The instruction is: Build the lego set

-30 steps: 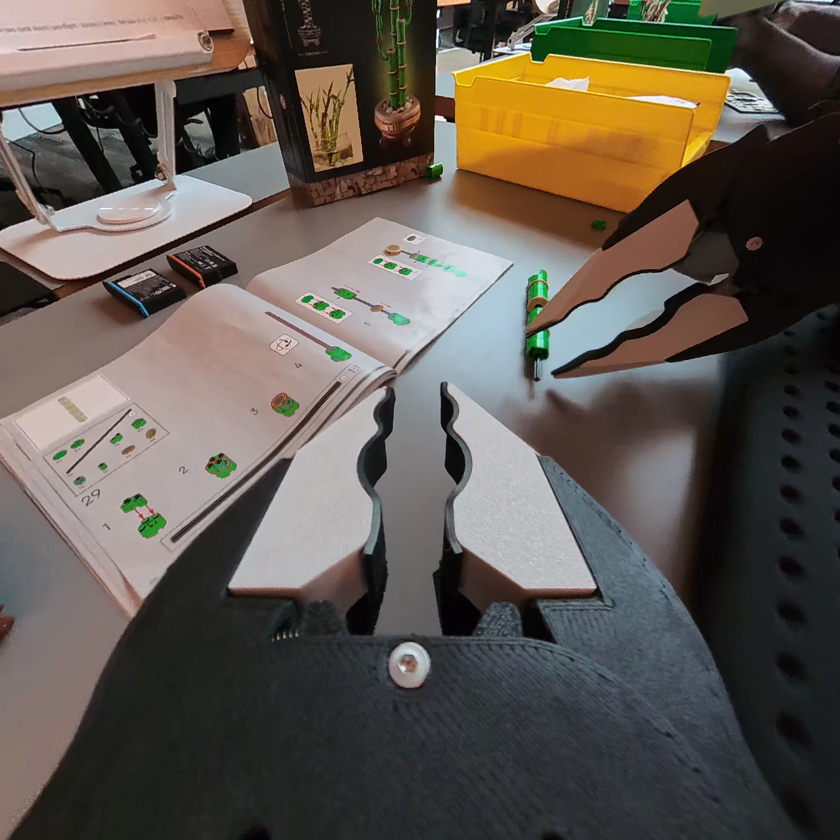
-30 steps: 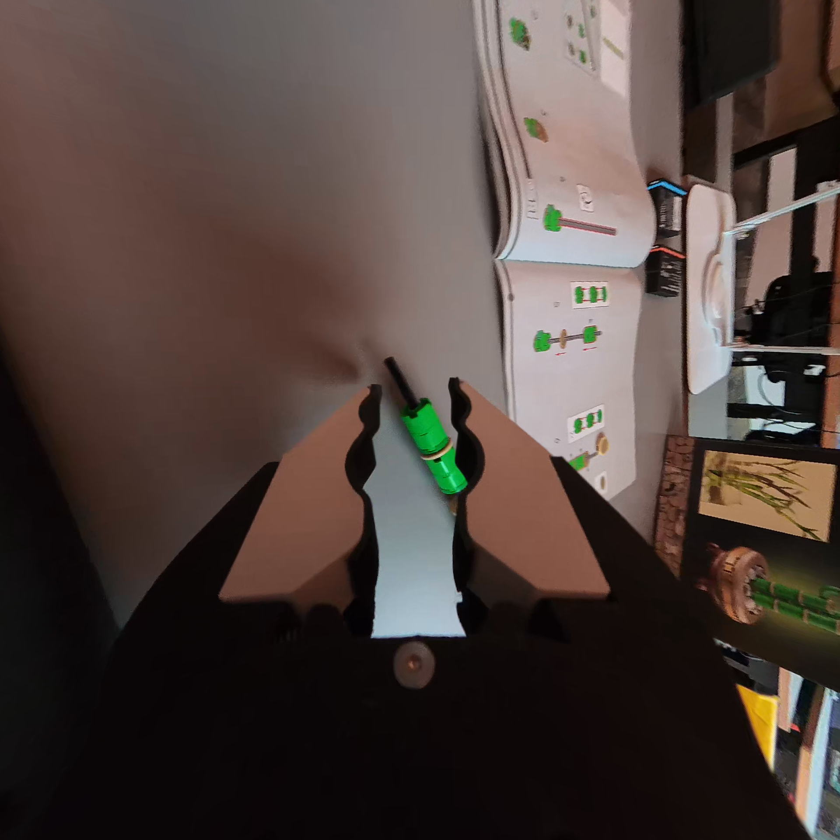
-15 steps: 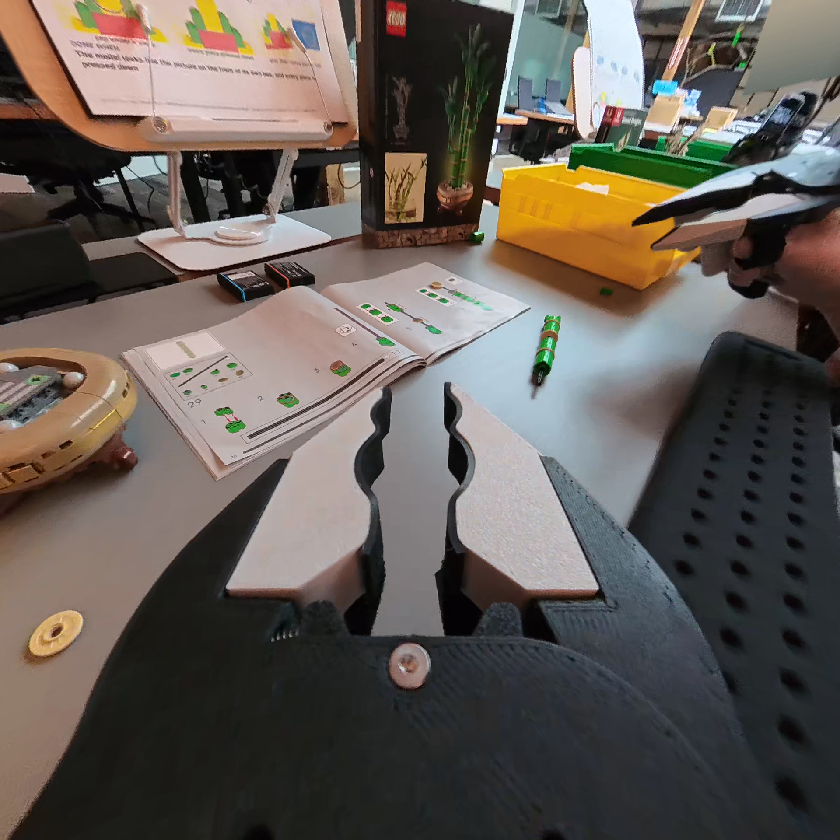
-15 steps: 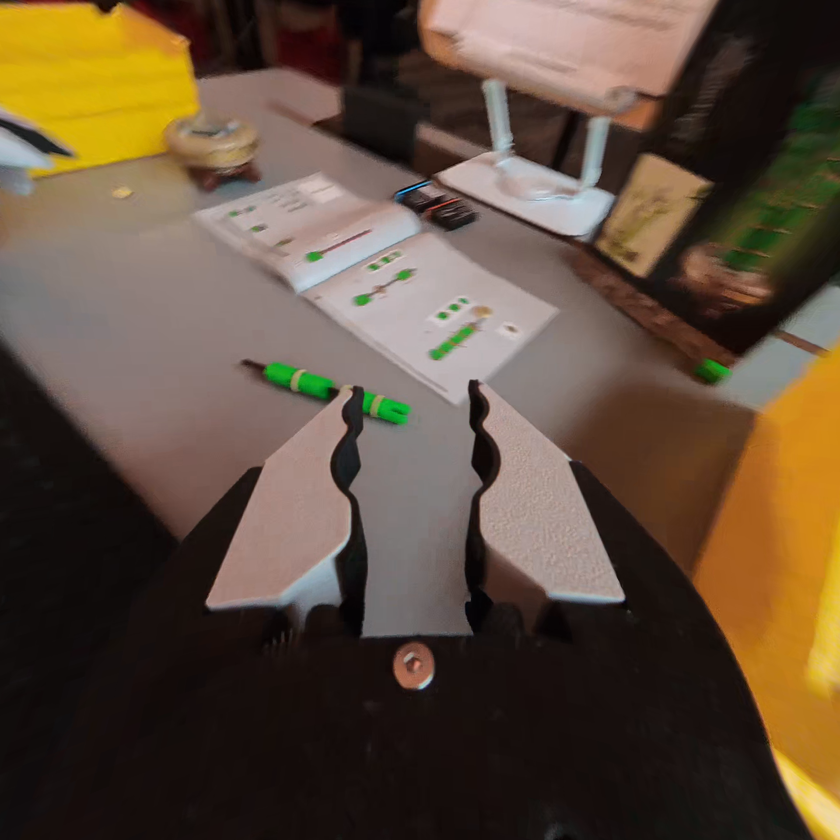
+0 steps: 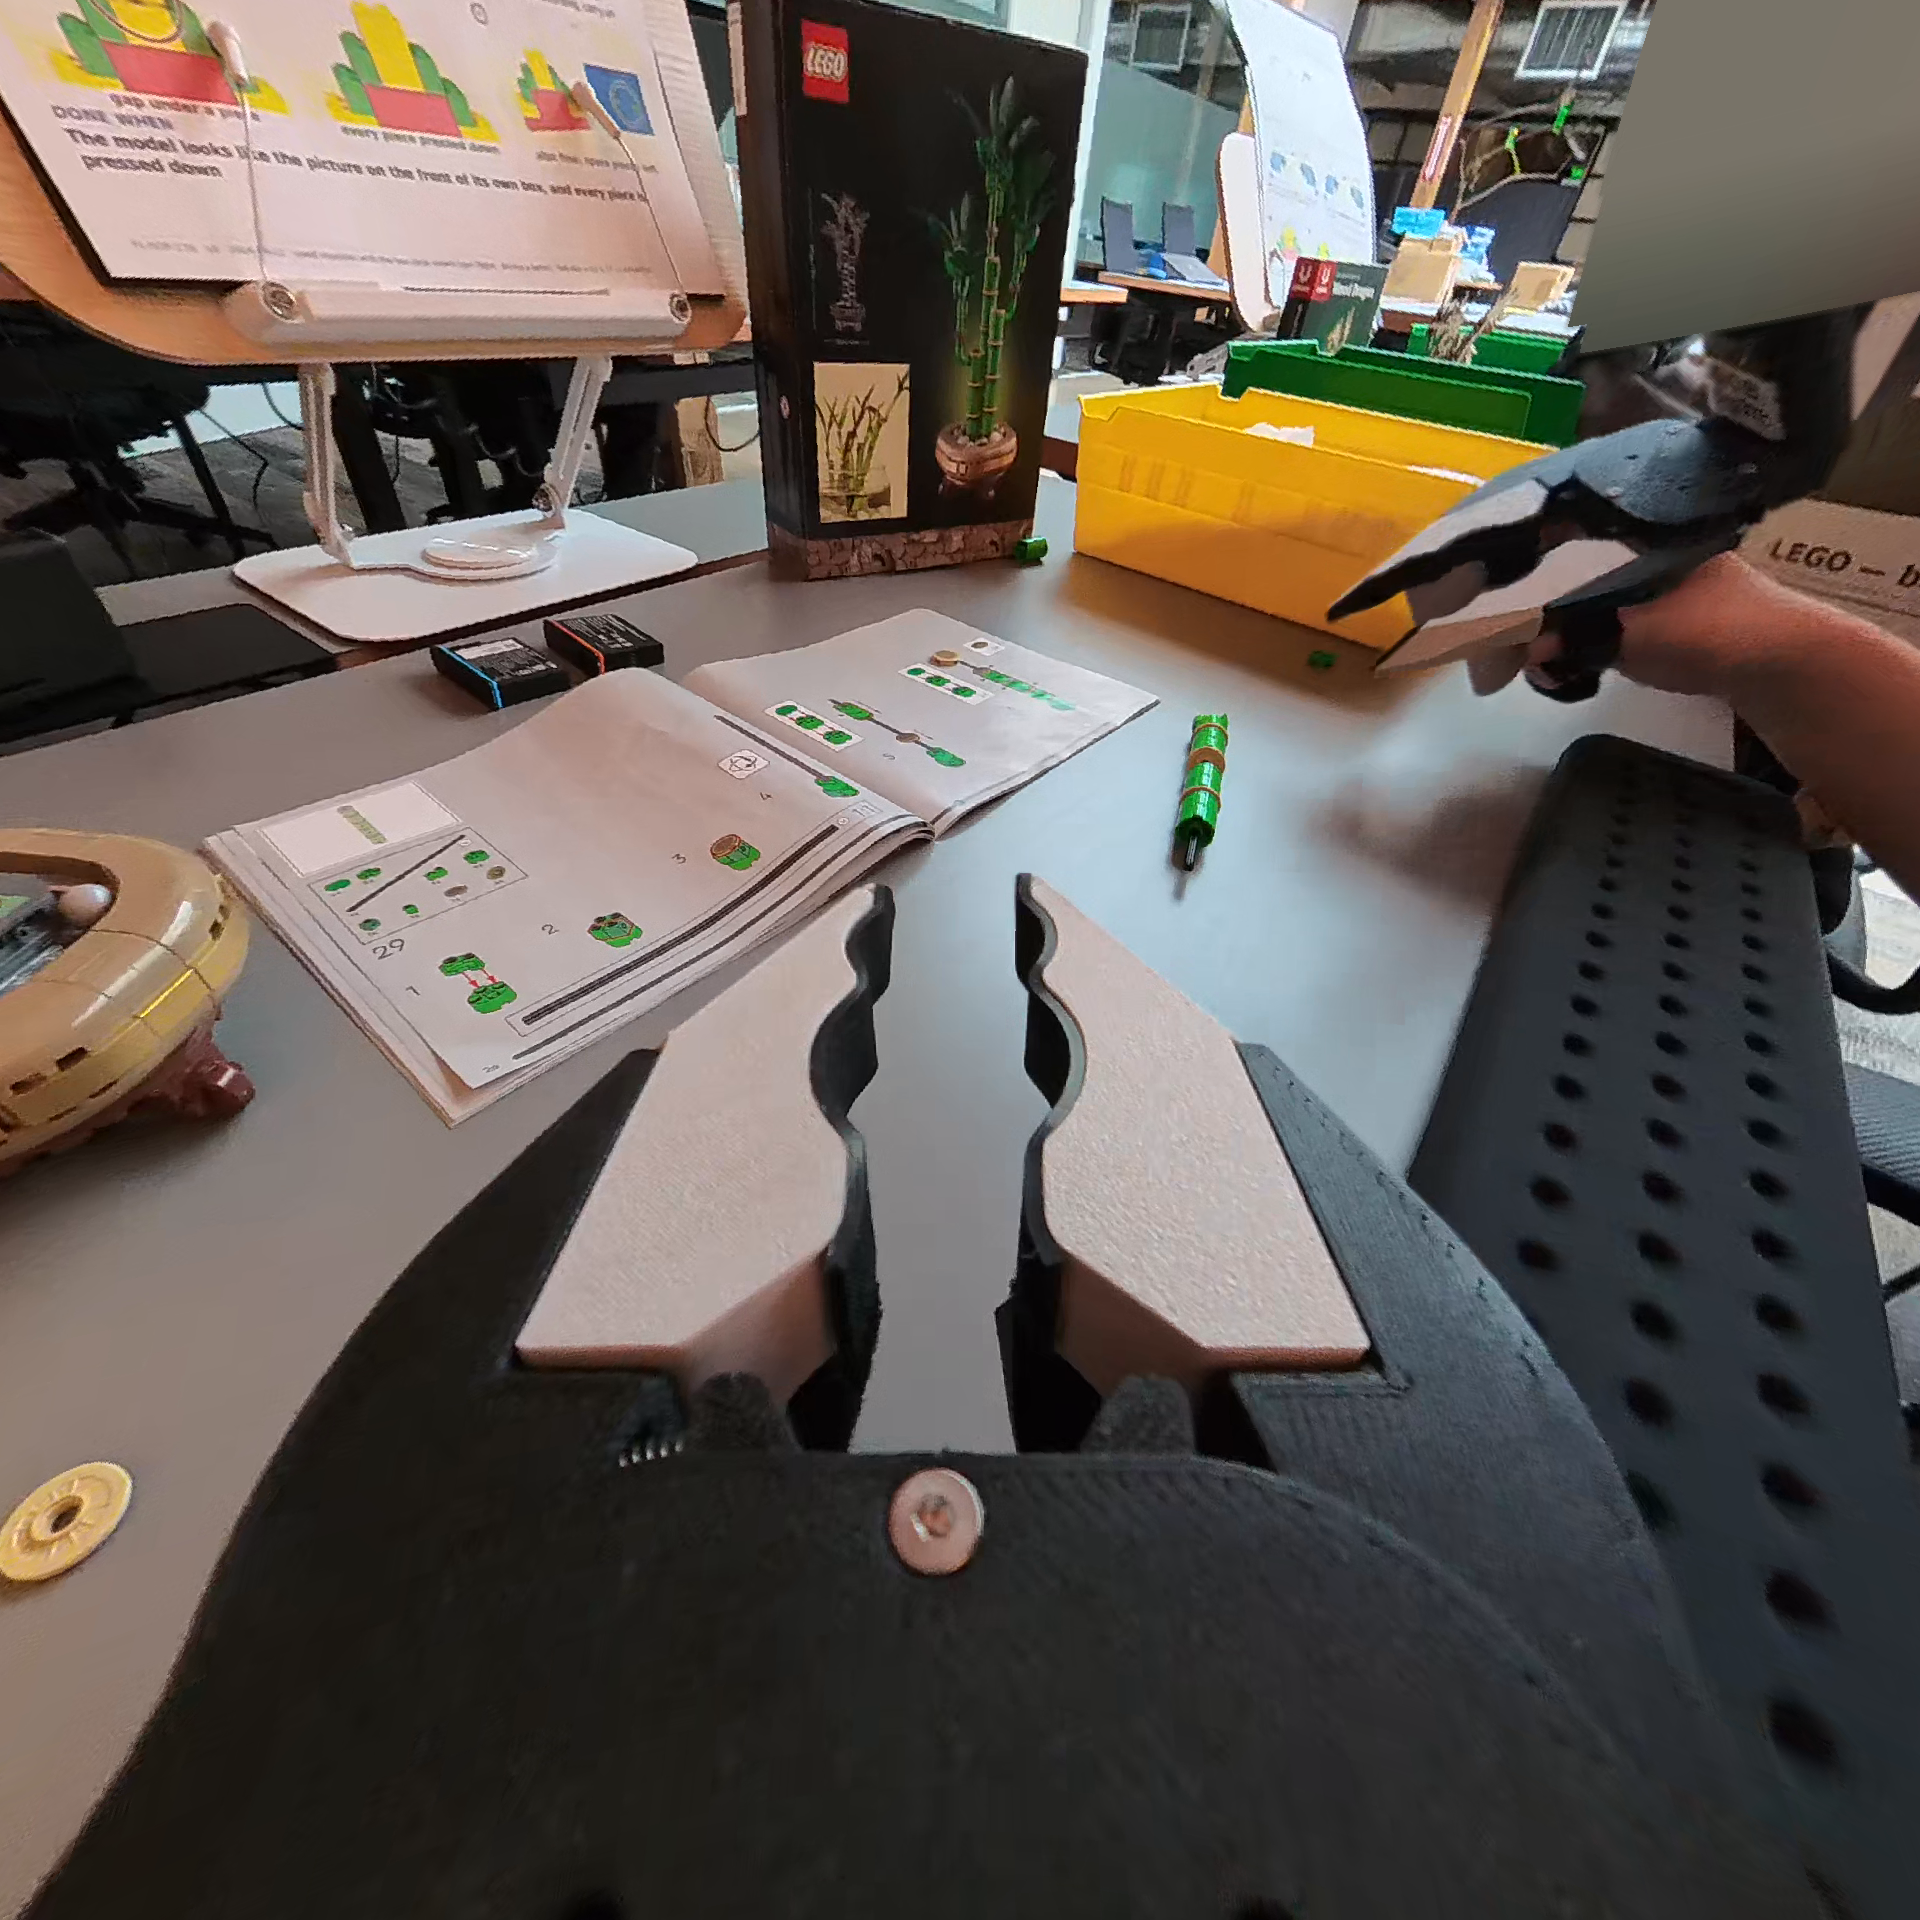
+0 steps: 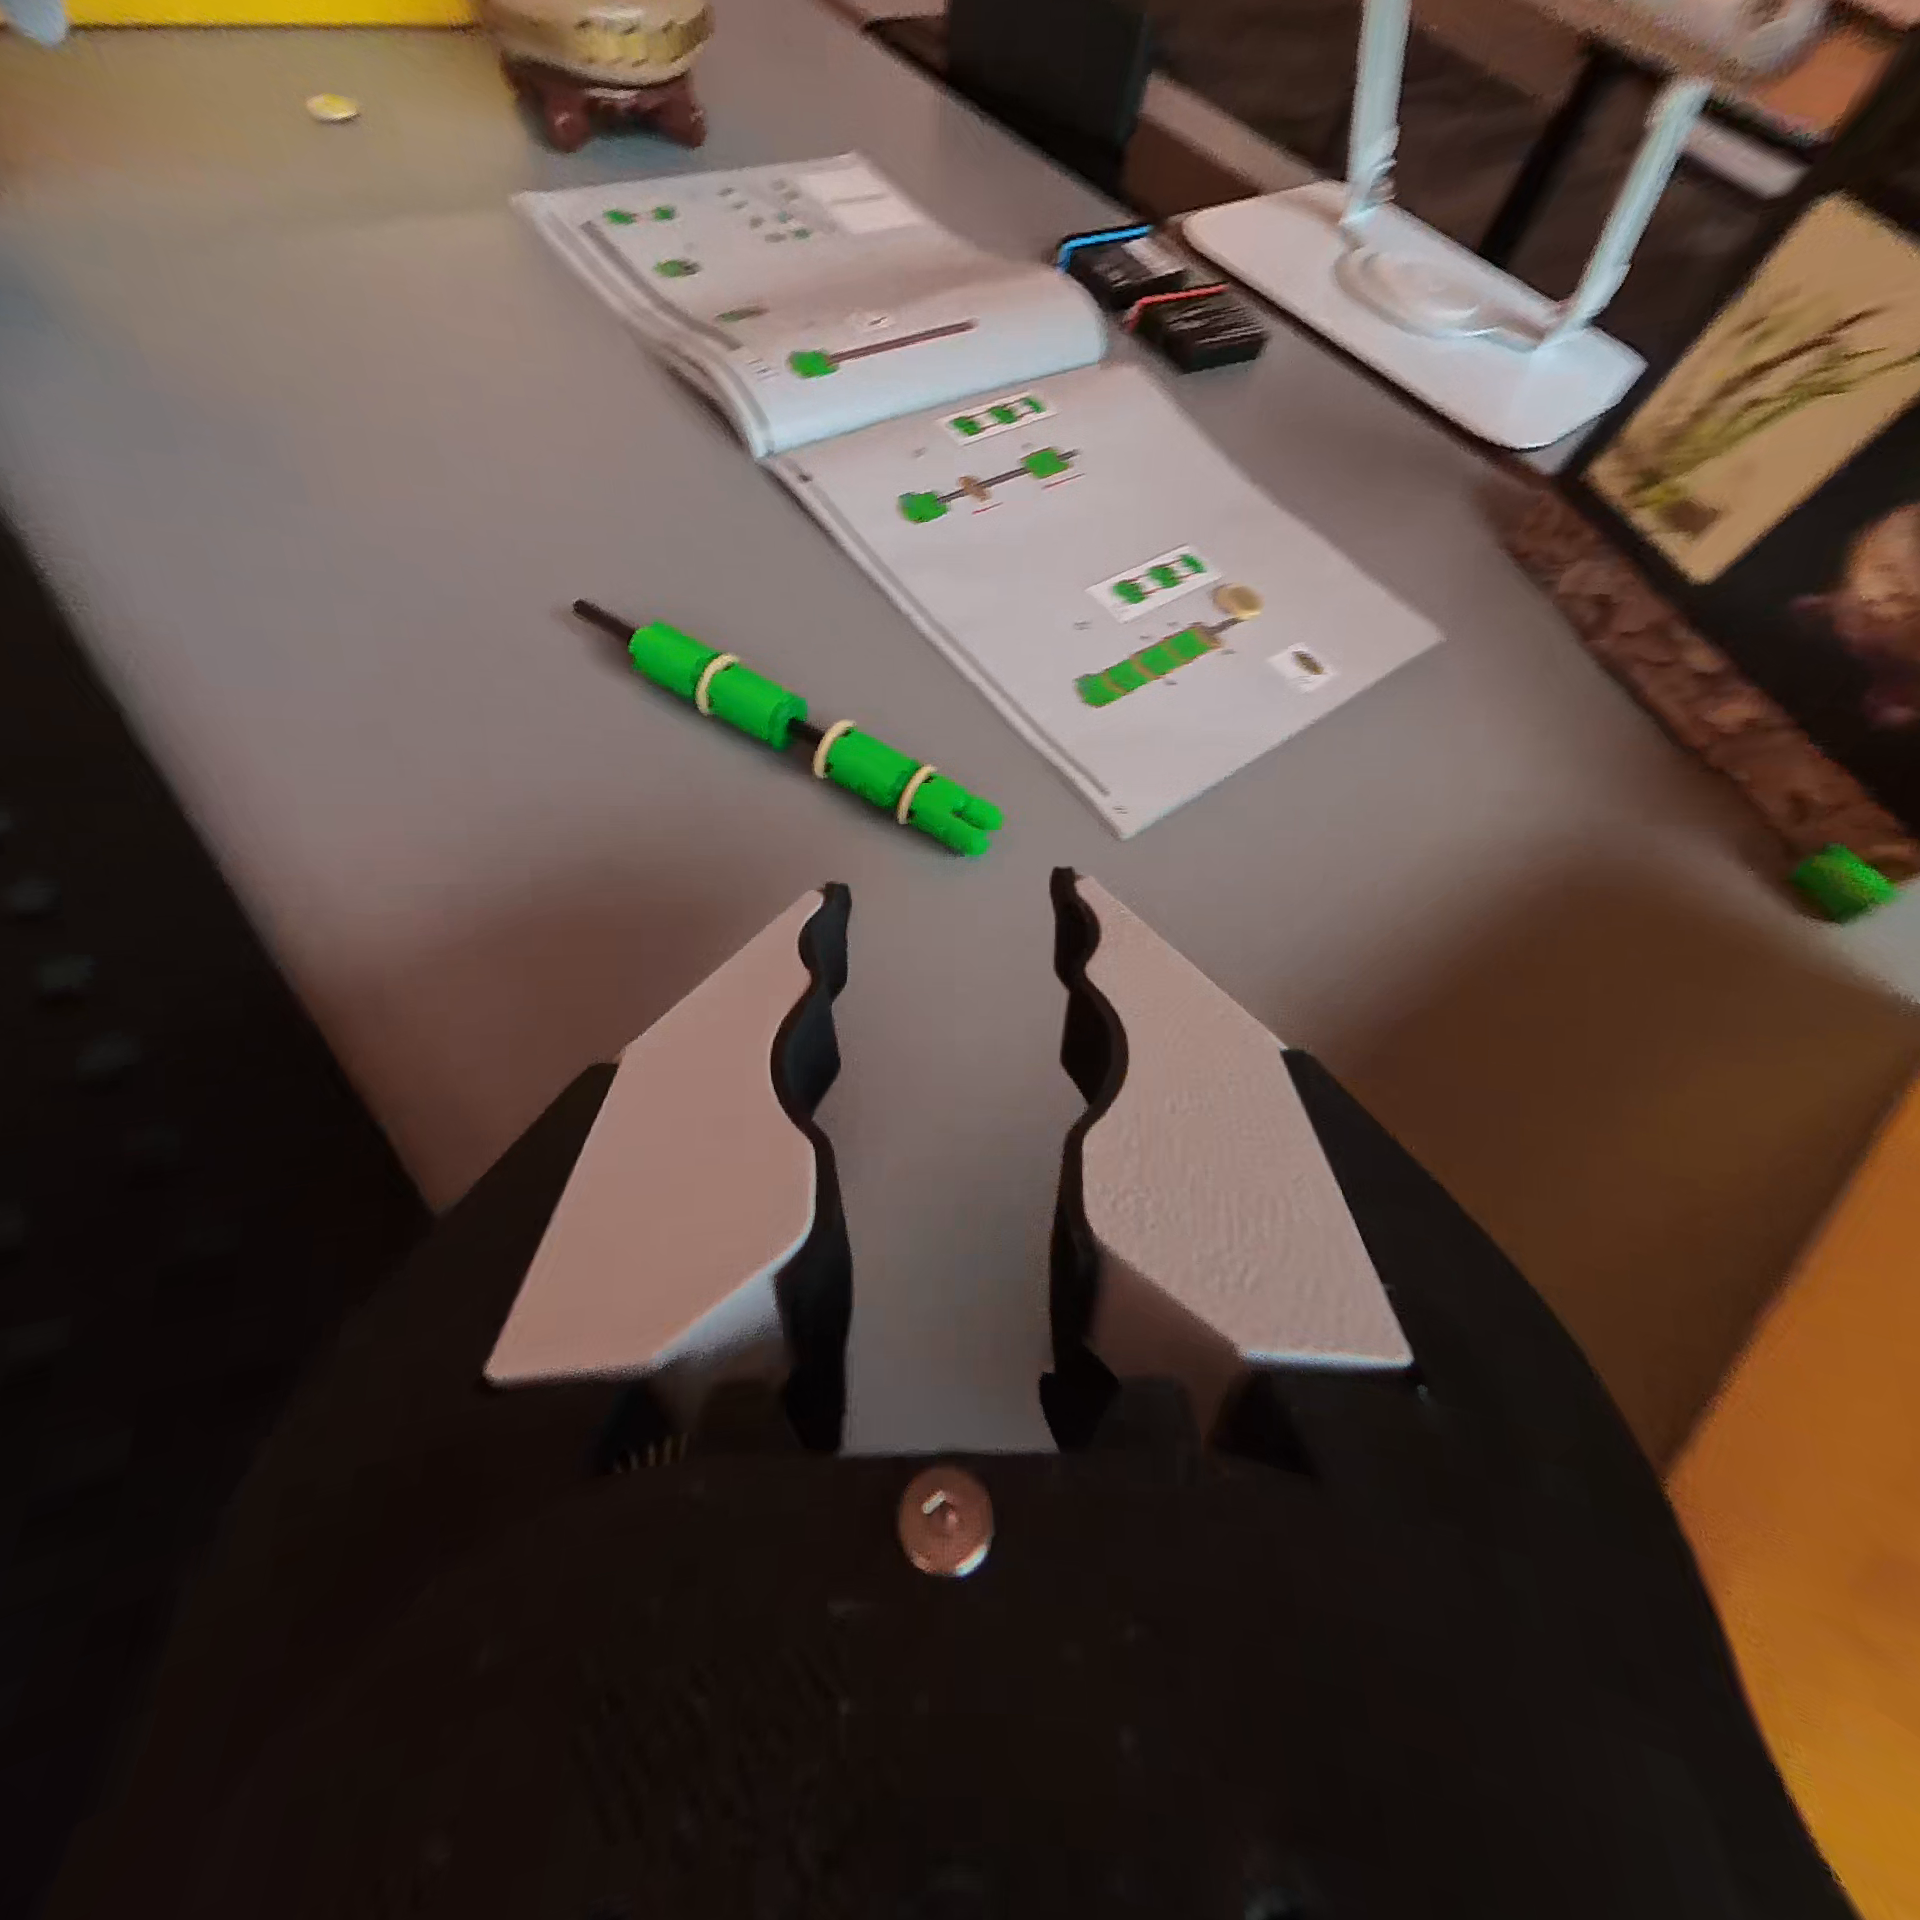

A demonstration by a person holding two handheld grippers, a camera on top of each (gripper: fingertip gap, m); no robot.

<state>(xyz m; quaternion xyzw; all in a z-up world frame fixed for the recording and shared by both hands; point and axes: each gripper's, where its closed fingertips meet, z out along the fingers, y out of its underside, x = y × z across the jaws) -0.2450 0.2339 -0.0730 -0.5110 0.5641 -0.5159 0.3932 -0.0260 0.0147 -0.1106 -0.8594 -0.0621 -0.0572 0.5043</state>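
A green bamboo stalk (image 5: 1203, 774) of green segments and tan rings on a black axle lies on the grey table, right of the open instruction booklet (image 5: 675, 831). It also shows in the right wrist view (image 6: 810, 727), just beyond my right gripper (image 6: 948, 886), which is open and empty. In the left wrist view the right gripper (image 5: 1359, 639) hovers near the yellow bin (image 5: 1247, 499). My left gripper (image 5: 954, 891) is open and empty above the table, short of the booklet's near edge. The tan pot base (image 5: 94, 987) stands at the left.
The set's box (image 5: 904, 312) and a document stand (image 5: 468, 551) stand at the back. Two black batteries (image 5: 551, 655) lie behind the booklet. A gold disc (image 5: 62, 1522) lies near left. Loose green pieces (image 5: 1031, 549) (image 5: 1321, 659) lie by the bin. A black perforated chair back (image 5: 1662, 1143) is at right. The tips of one gripper are about 30 cm away from the tips of the other. The right gripper is farther from the tan pot base (image 5: 94, 987), some 45 cm, than the left, some 15 cm.
My right gripper has drawn back from the stalk toward the yellow bin, leaving the stalk on the table. My left gripper has pulled back and up, so more of the table shows.
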